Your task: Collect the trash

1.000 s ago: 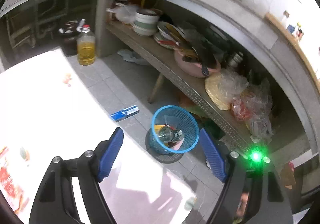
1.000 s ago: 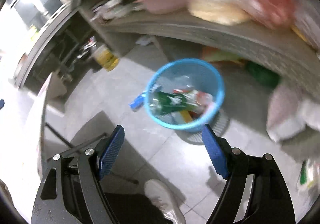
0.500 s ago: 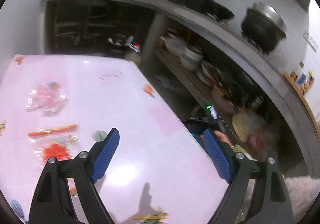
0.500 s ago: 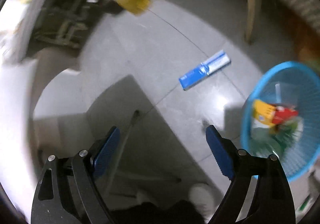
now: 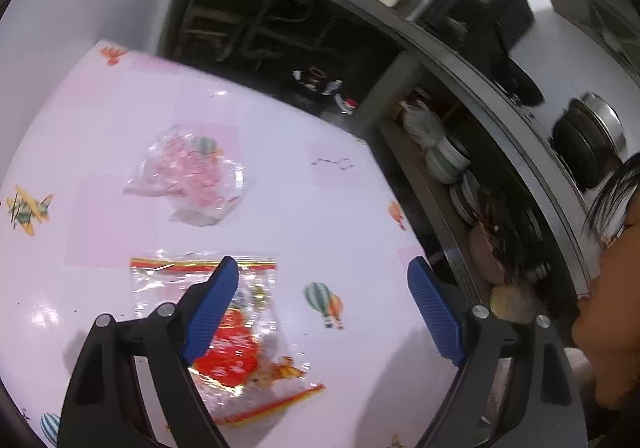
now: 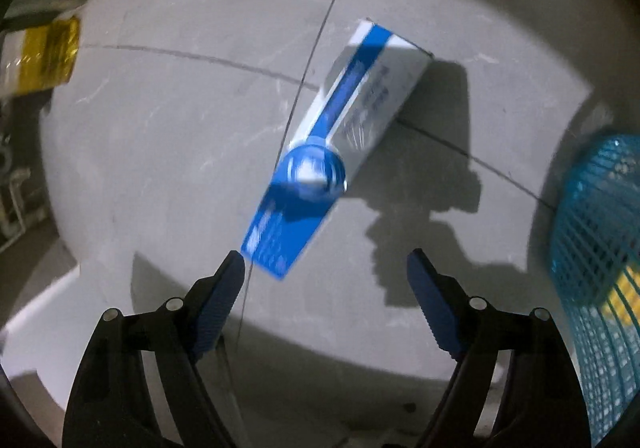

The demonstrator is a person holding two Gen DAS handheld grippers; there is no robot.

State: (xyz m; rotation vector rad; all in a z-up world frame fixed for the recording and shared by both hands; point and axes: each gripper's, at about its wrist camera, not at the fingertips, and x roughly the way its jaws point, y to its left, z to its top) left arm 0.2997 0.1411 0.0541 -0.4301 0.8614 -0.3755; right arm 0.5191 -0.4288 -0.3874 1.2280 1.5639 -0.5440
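The right gripper (image 6: 324, 300) points down at the floor, because a blue and white box (image 6: 336, 144) lies there in the middle of the frame, just past its tips. Its jaws have just closed a little but are wide, with nothing between them. The blue basket (image 6: 600, 280) waits at the right edge. Only the left view shows the table (image 5: 320, 208): the left gripper (image 5: 320, 312), wide and empty, hangs over a red wrapper (image 5: 232, 348) at lower left, a pink bag (image 5: 188, 172) above it

Blue-white box (image 6: 336, 152) flat on floor (blurred).
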